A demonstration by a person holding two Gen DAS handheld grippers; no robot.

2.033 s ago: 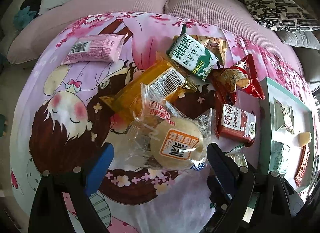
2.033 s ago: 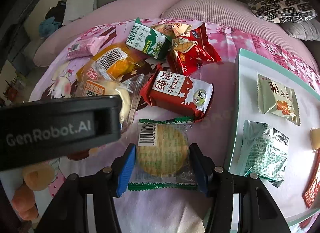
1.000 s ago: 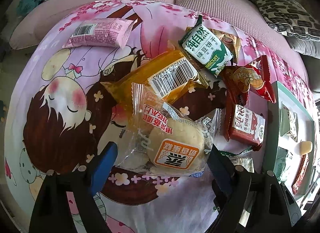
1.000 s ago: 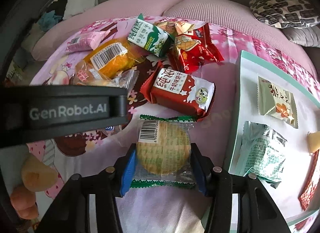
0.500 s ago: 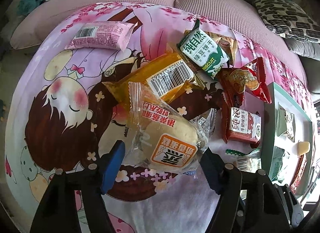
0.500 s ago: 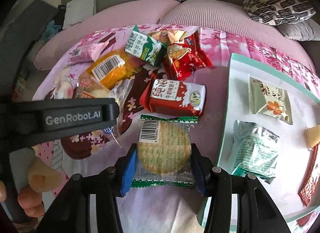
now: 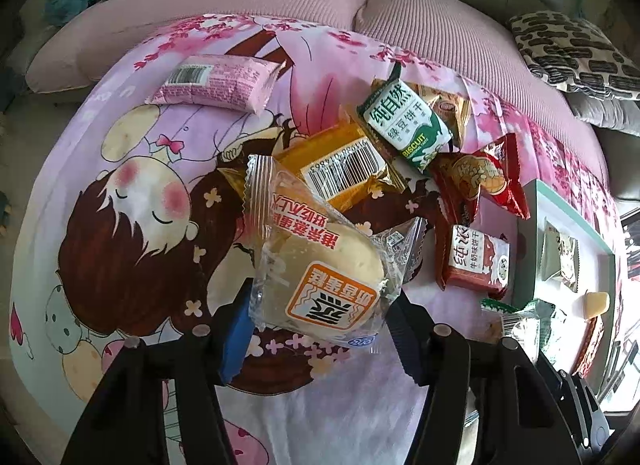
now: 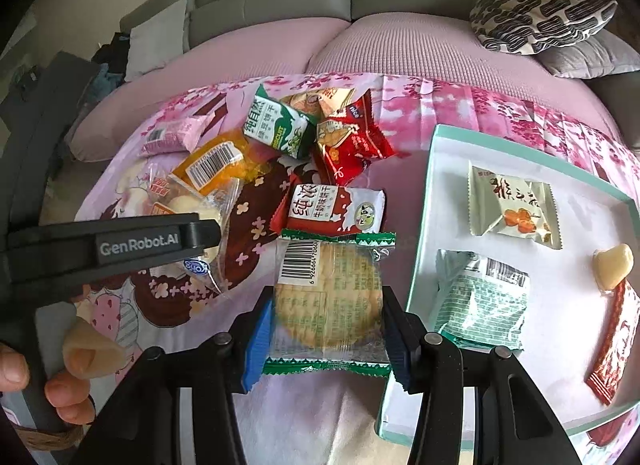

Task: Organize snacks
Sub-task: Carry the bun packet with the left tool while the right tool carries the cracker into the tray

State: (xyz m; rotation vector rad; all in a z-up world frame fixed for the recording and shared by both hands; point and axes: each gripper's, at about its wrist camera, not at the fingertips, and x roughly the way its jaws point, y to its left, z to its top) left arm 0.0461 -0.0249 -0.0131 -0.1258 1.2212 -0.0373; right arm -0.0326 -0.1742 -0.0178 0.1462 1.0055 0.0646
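Between the blue pads of your left gripper [image 7: 316, 329] sits the bun packet [image 7: 320, 273], its round bun squeezed at both sides and the clear wrapper's far end tipped up over the yellow packet [image 7: 340, 165]. Your jaws there are about halfway in and clamped on it. In your right gripper [image 8: 324, 329] the round cracker packet [image 8: 328, 297] is pinched the same way, jaws narrowed onto its sides, green crimped ends sticking out front and back. Its far end lies just beside the red-and-white biscuit packet [image 8: 336, 209].

To your right, the teal-rimmed tray [image 8: 424, 225] starts just beside the right finger; a pale green packet [image 8: 480, 297] lies inside near that edge, with a cream packet [image 8: 512, 201] beyond it. Bare white tray floor shows between them and toward the far corner. Ahead, the green biscuit packet [image 8: 280, 129] and red packet [image 8: 352, 141] crowd together on the pink printed cloth [image 7: 120, 225]; the pink packet [image 7: 216, 81] lies well apart to the left.
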